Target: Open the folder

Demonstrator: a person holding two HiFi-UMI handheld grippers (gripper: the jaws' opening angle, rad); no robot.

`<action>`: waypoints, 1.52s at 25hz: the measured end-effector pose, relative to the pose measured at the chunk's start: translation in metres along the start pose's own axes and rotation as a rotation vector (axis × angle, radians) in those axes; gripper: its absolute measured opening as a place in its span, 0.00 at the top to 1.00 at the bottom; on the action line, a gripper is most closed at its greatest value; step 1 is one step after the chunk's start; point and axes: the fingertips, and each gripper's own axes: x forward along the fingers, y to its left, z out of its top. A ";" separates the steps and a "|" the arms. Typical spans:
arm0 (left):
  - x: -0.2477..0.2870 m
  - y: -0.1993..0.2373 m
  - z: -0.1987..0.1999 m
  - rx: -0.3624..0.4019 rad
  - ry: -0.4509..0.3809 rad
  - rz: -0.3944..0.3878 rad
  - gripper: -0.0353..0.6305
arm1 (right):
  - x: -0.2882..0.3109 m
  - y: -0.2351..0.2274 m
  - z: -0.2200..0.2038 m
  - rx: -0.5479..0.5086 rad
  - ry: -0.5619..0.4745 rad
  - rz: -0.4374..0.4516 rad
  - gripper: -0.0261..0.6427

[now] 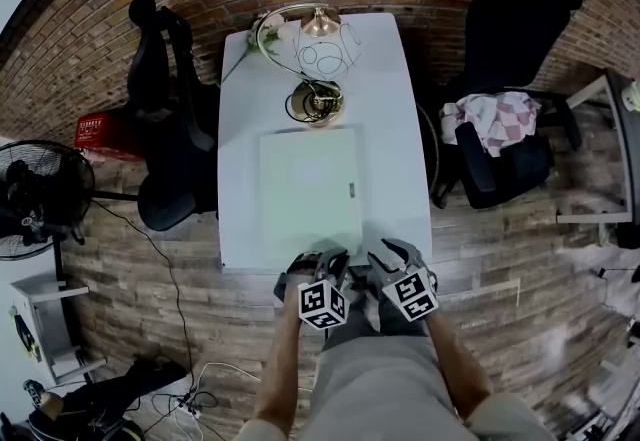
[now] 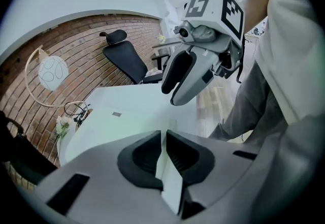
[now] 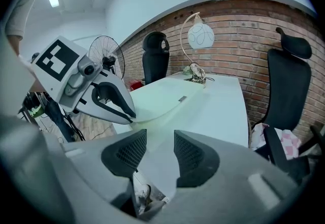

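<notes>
Between left gripper (image 2: 163, 136) jaws, folder (image 1: 310, 187) edge.

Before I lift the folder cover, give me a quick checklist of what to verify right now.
1. Left gripper shut on the folder's near edge: ok.
2. Its fingers hold only the top cover, not the whole folder: cannot tell.
3. Right gripper open and empty: ok.
4. Nothing lying on top of the folder: ok.
5. Lamp base apart from the folder's far edge: ok, though close.
6. Folder wholly on the table: ok.
</notes>
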 end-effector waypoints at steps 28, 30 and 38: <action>-0.048 0.021 0.013 -0.074 -0.087 0.118 0.92 | 0.019 0.013 -0.002 -0.037 0.016 0.012 0.71; -0.052 0.022 0.013 -0.081 -0.094 0.132 0.93 | 0.019 0.015 -0.002 -0.040 0.013 0.012 0.70; -0.070 0.029 0.011 -0.120 -0.122 0.187 0.93 | 0.018 0.023 0.002 -0.064 0.007 0.014 0.71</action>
